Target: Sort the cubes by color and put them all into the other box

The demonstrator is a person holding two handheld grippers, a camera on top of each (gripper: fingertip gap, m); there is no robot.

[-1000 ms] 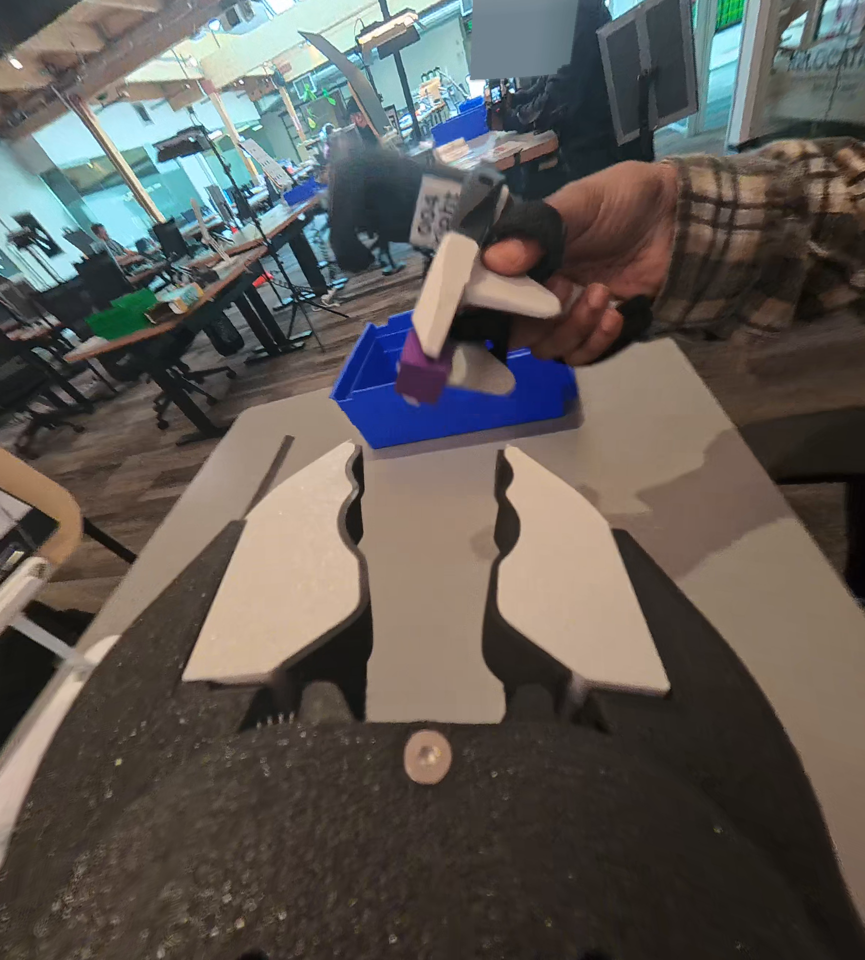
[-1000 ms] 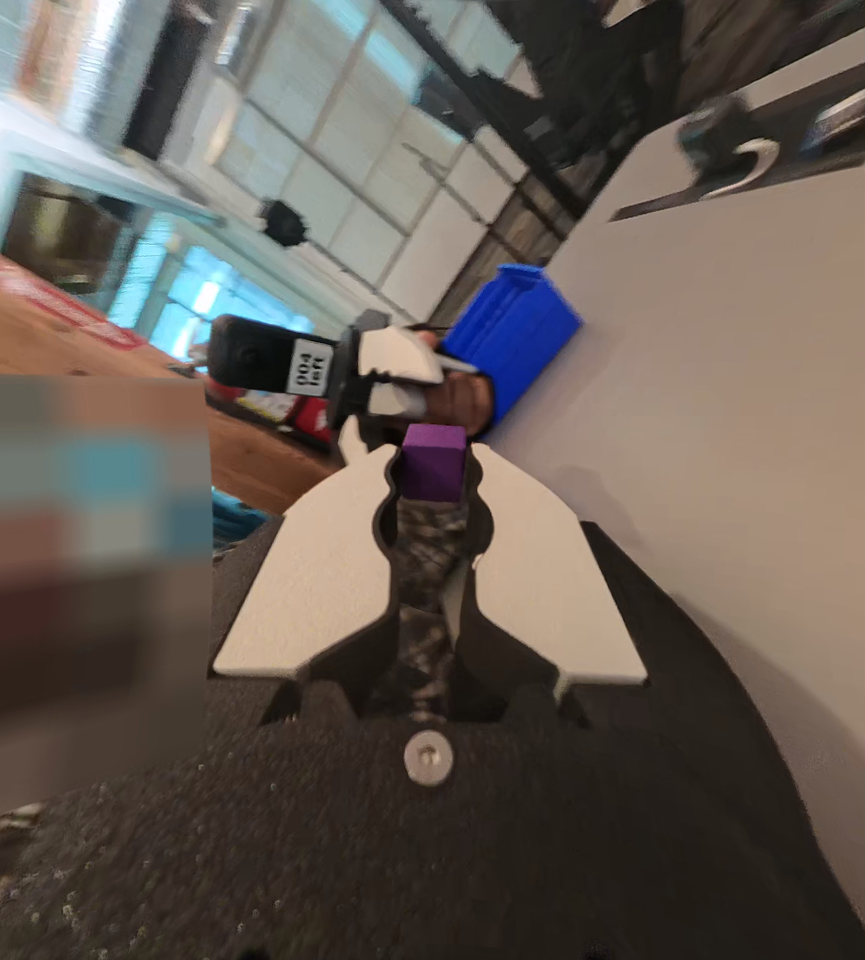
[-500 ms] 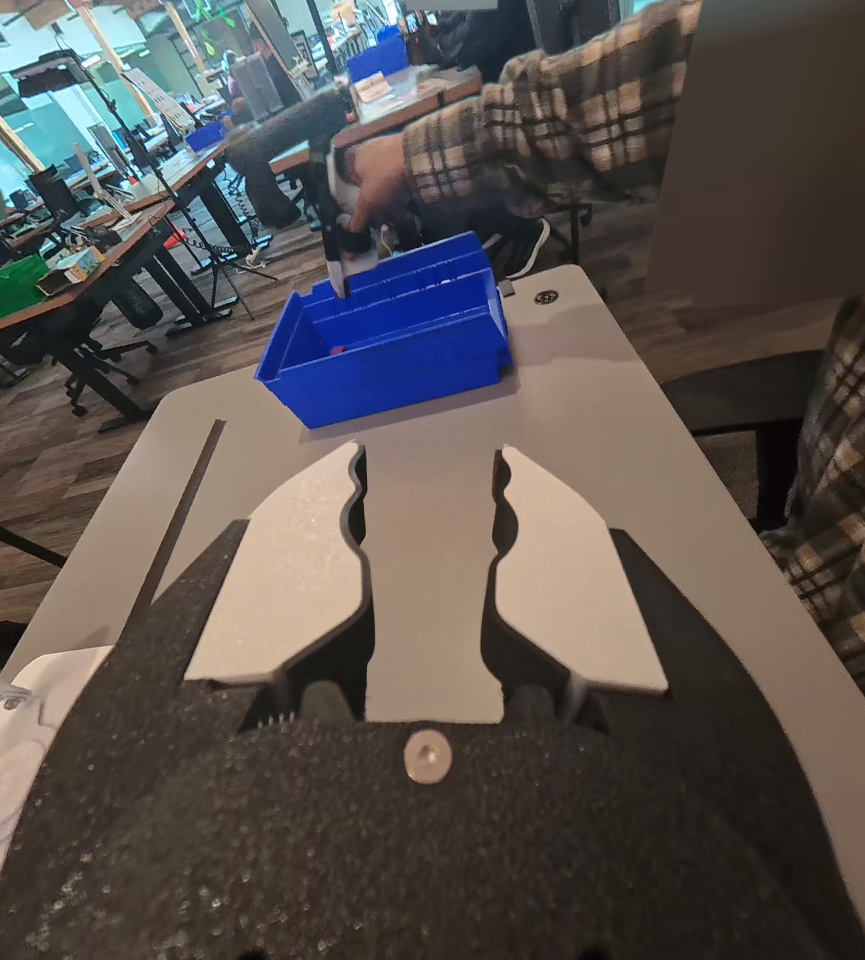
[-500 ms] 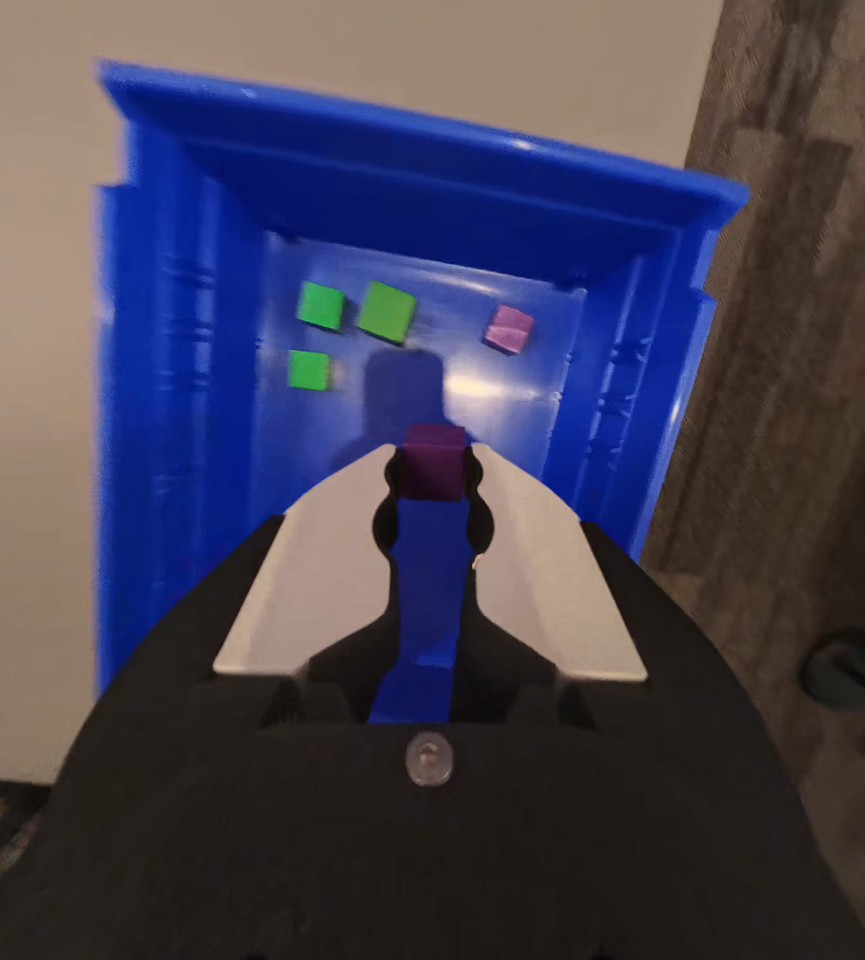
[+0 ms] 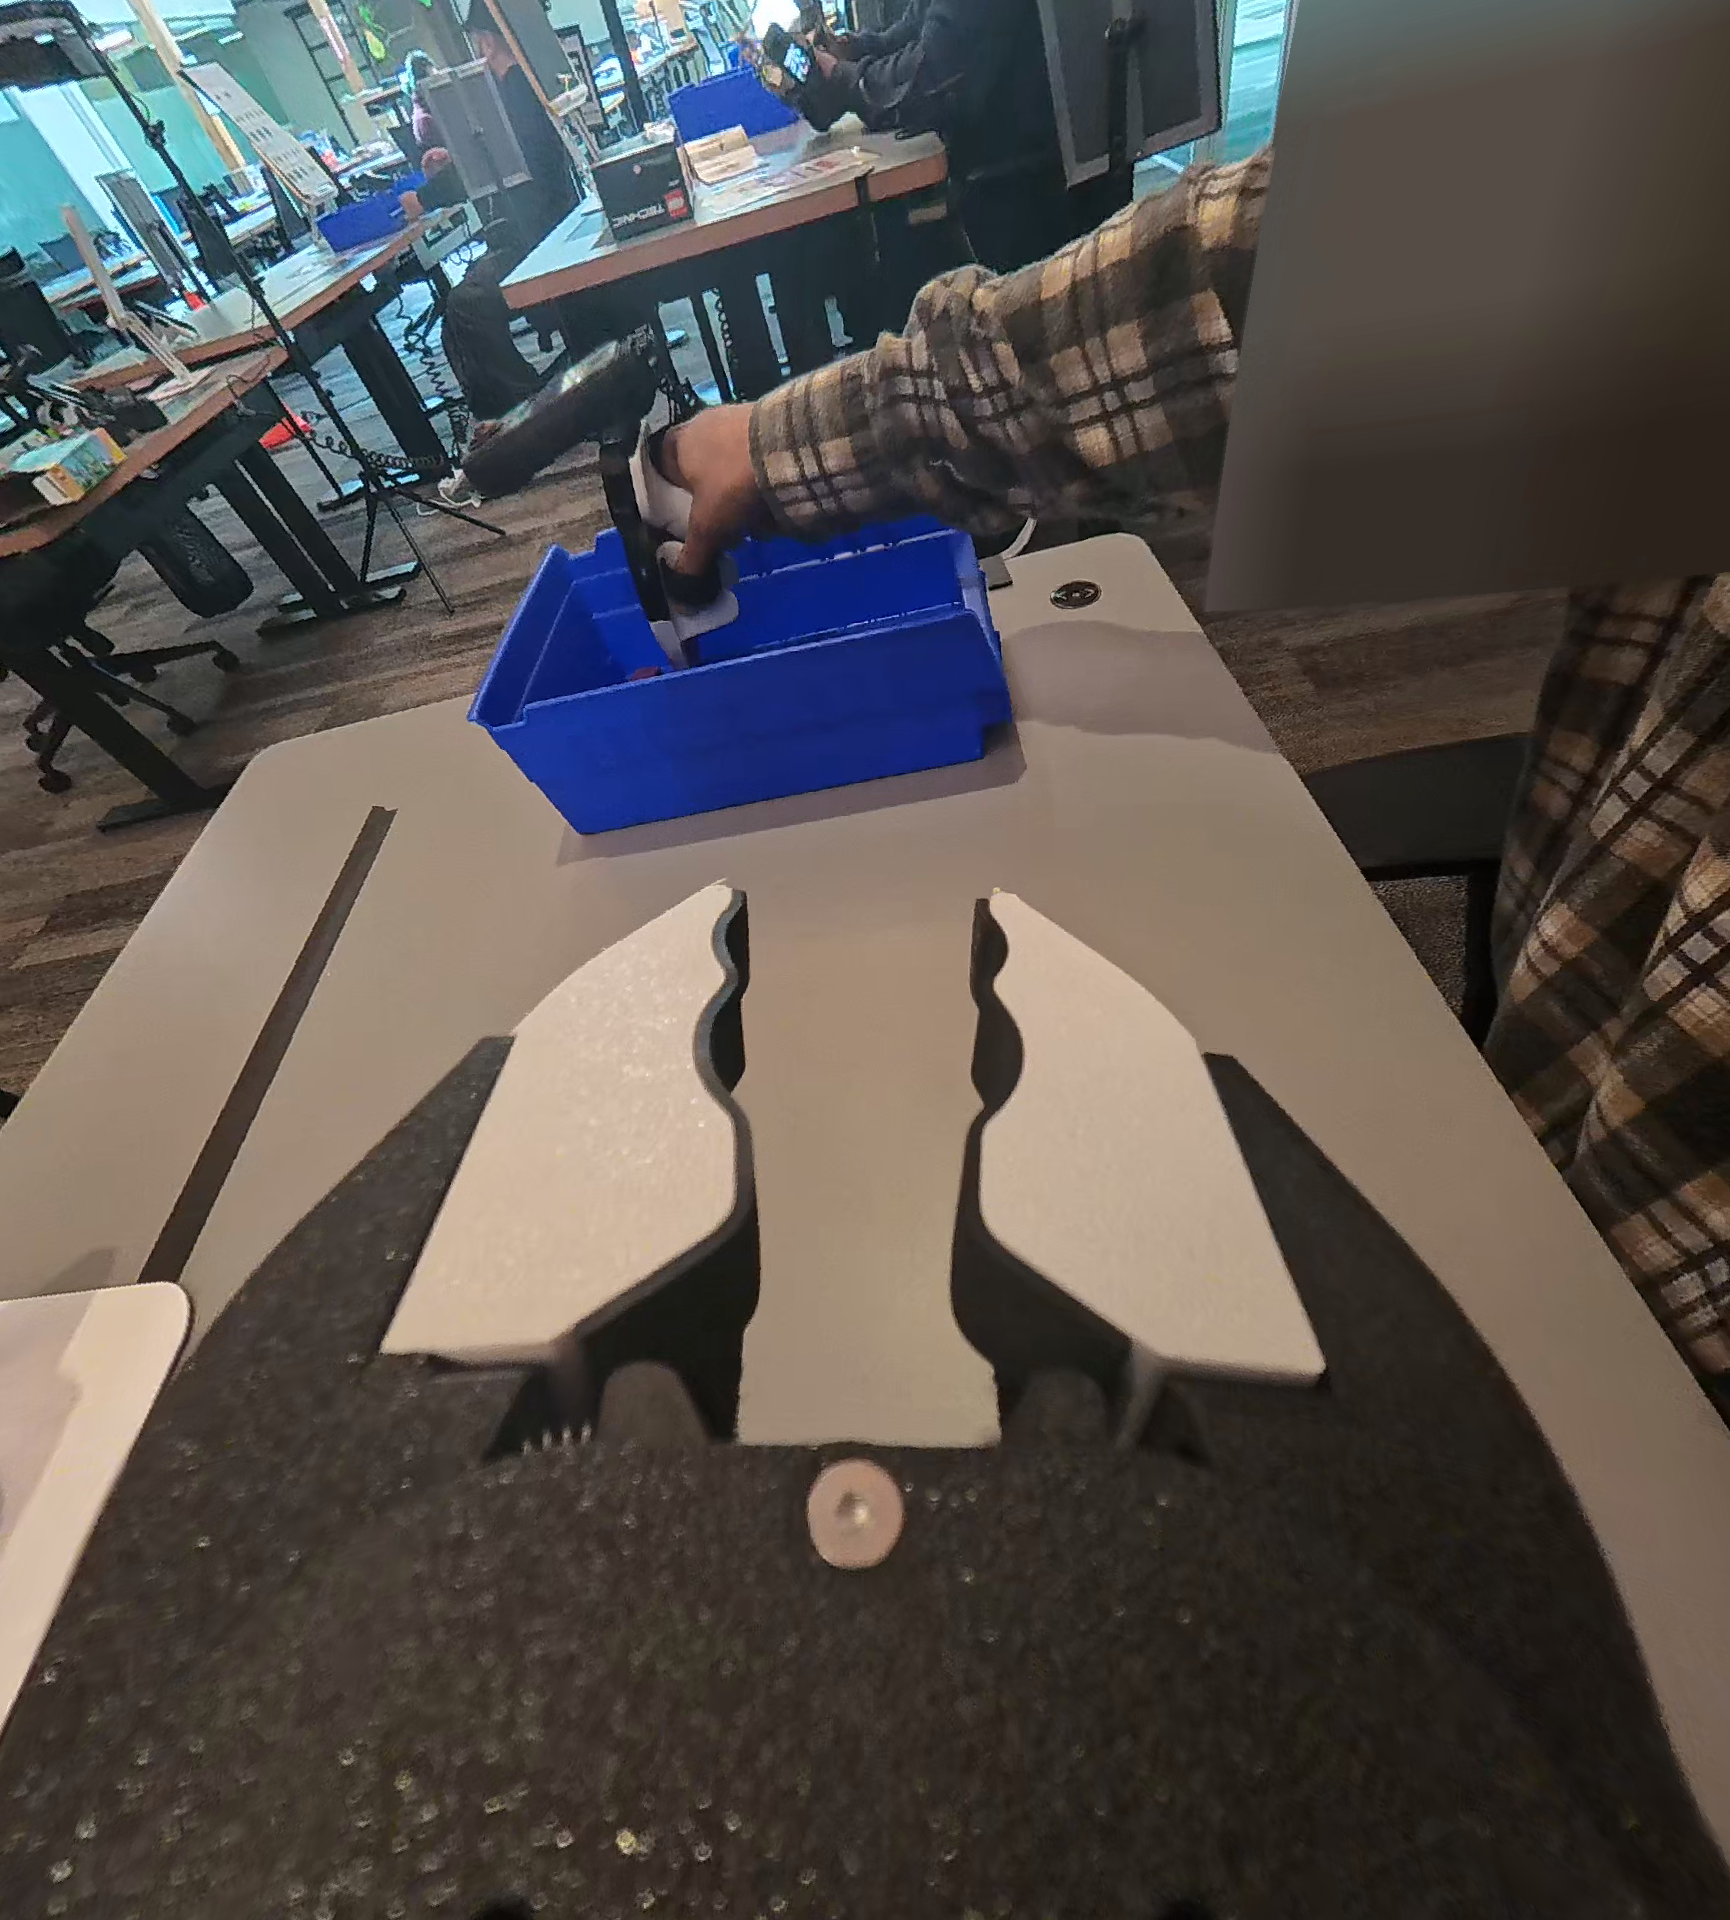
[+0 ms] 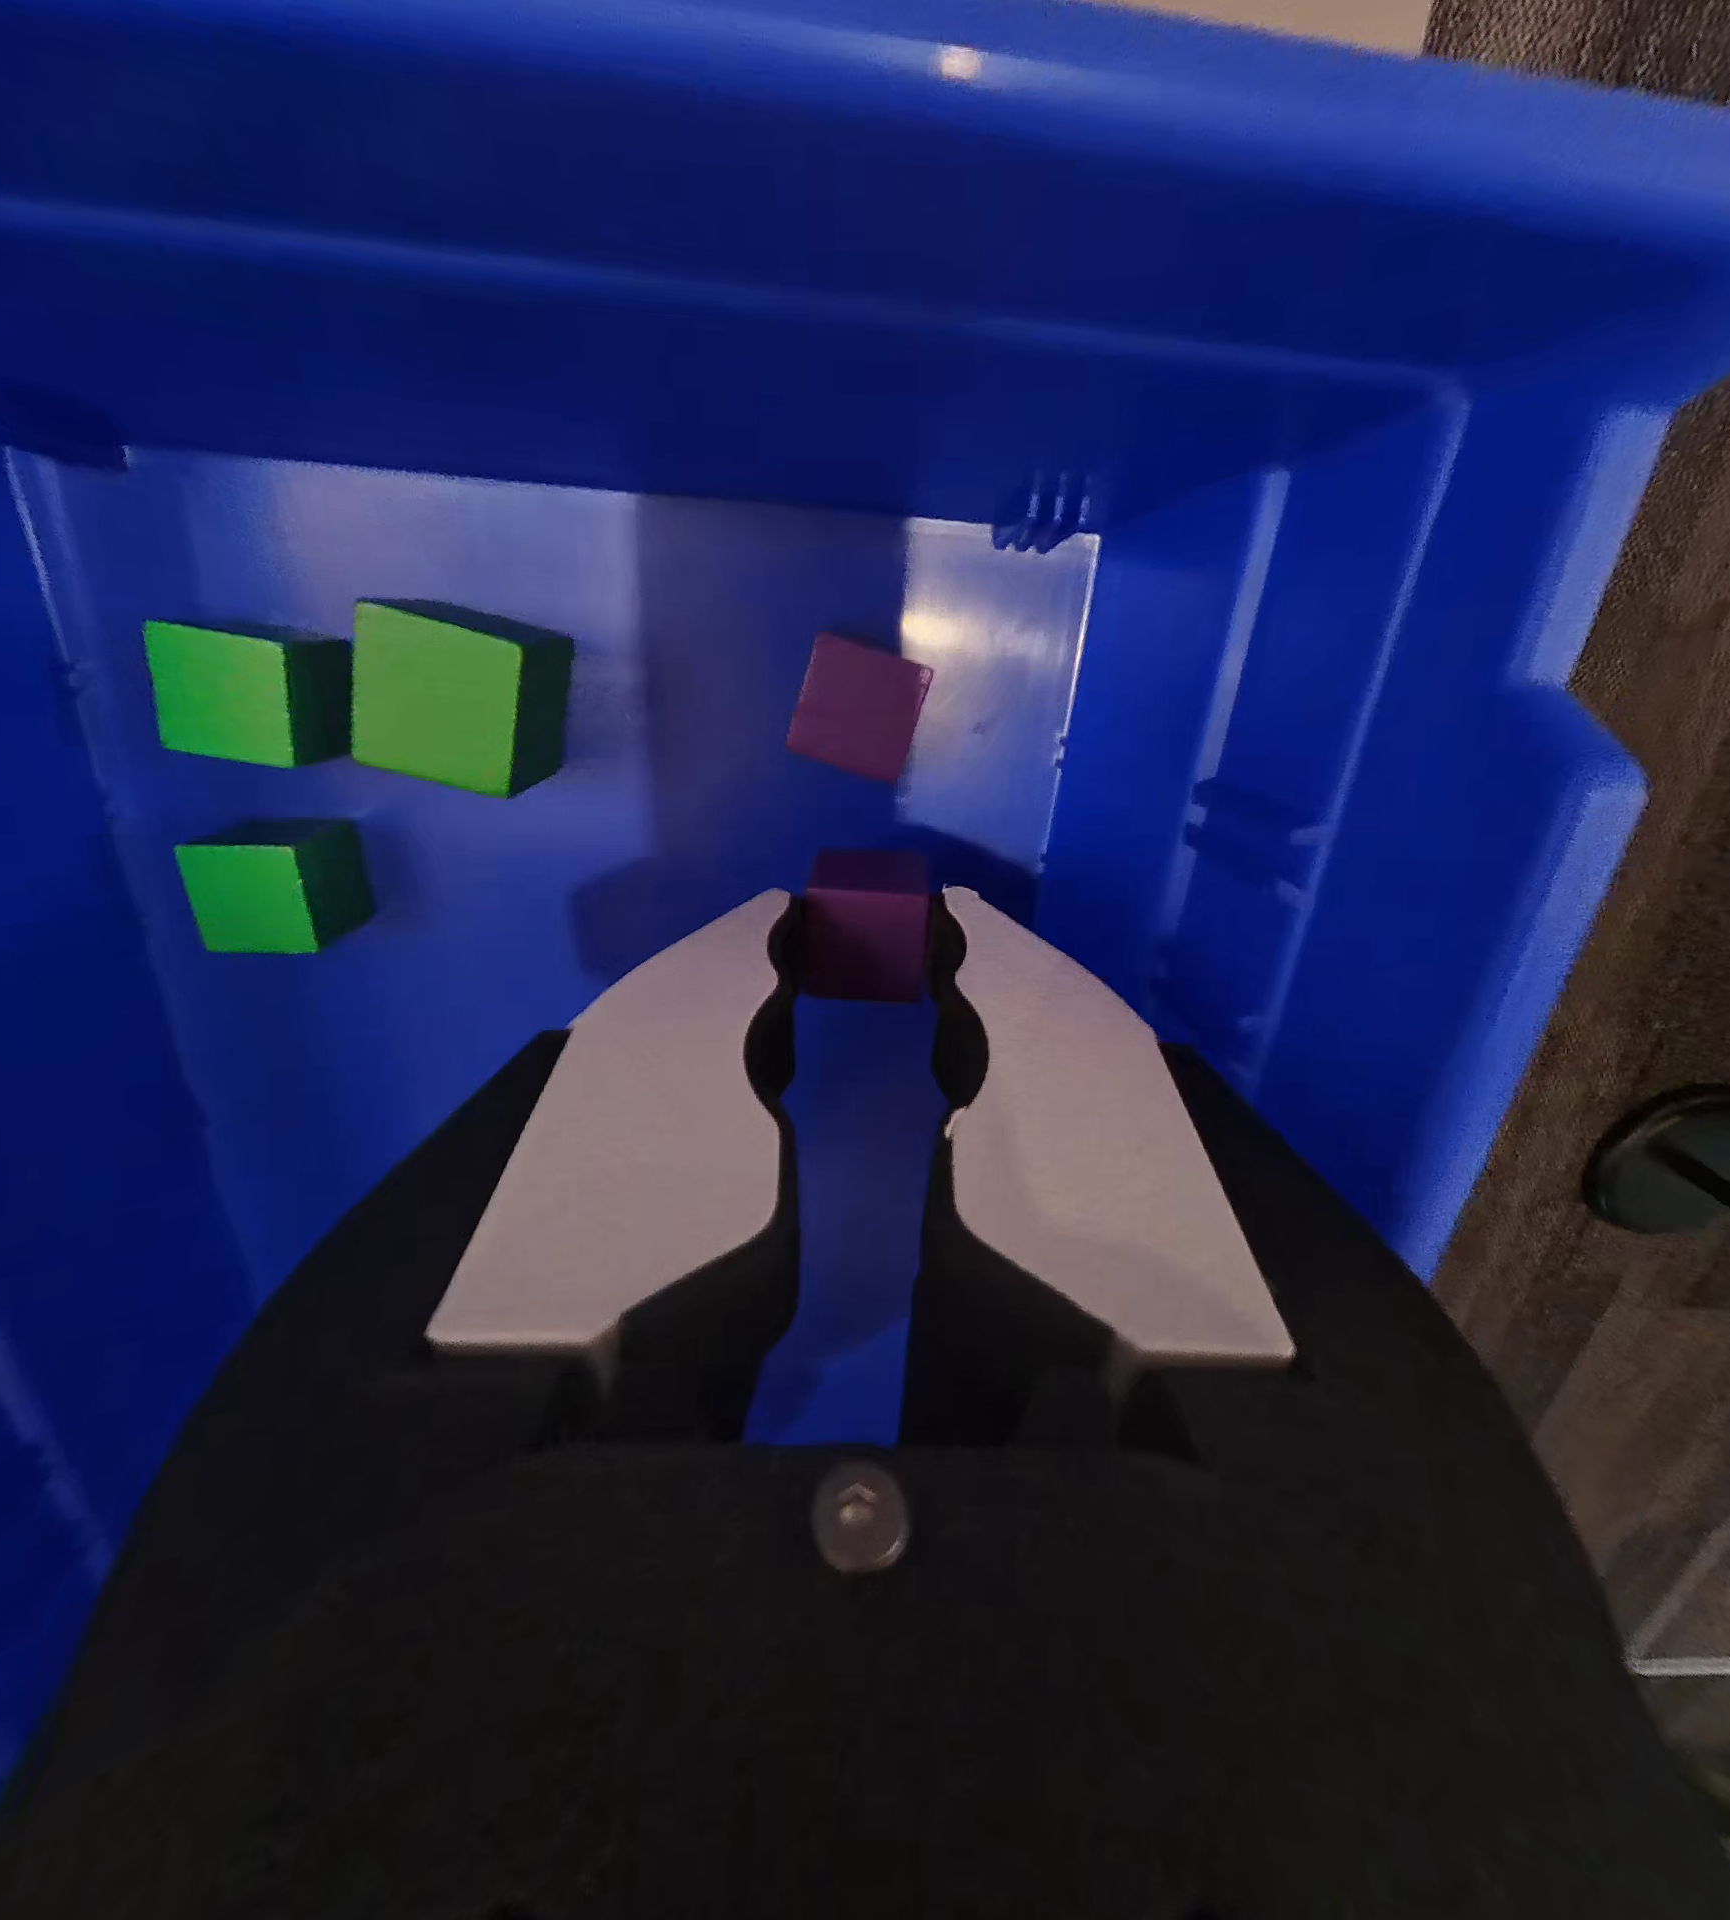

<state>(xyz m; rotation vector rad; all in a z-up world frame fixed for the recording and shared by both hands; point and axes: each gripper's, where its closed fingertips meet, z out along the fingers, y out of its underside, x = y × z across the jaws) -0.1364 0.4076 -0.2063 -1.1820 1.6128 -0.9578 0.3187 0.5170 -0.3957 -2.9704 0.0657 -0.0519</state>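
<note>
- The right gripper (image 6: pixel 866 894) is lowered inside the blue bin (image 6: pixel 840 260), its fingers (image 6: pixel 674 1091) closed on a purple cube (image 6: pixel 863 925) pinched by two opposite side faces right at the tips.
- That cube looks small, rigid and light, with flat painted faces, probably a little slick; the parallel sides already held seem the sensible place to take it, and a tip-only pinch could let it twist if squeezed off-centre.
- It hangs close above the bin floor; whether it touches the floor cannot be told.
- Ahead of the fingertips, slightly to their right, a second purple cube (image 6: pixel 859 707) lies on the floor, turned a bit askew and apart from the held one.
- Well to the left of the fingers sit three green cubes (image 6: pixel 445 696): two side by side, nearly touching, and one nearer, apart from them.
- Judging from this layout, colours are being grouped by side, so the held cube belongs beside its purple mate.
- The left gripper (image 5: pixel 861 904) hovers over the grey worktop (image 5: pixel 1204 935), fingers spread apart and empty, with the bin standing ahead of their tips.
- In that view a plaid-sleeved hand (image 5: pixel 710 468) holds the other gripper down in the bin.
</note>
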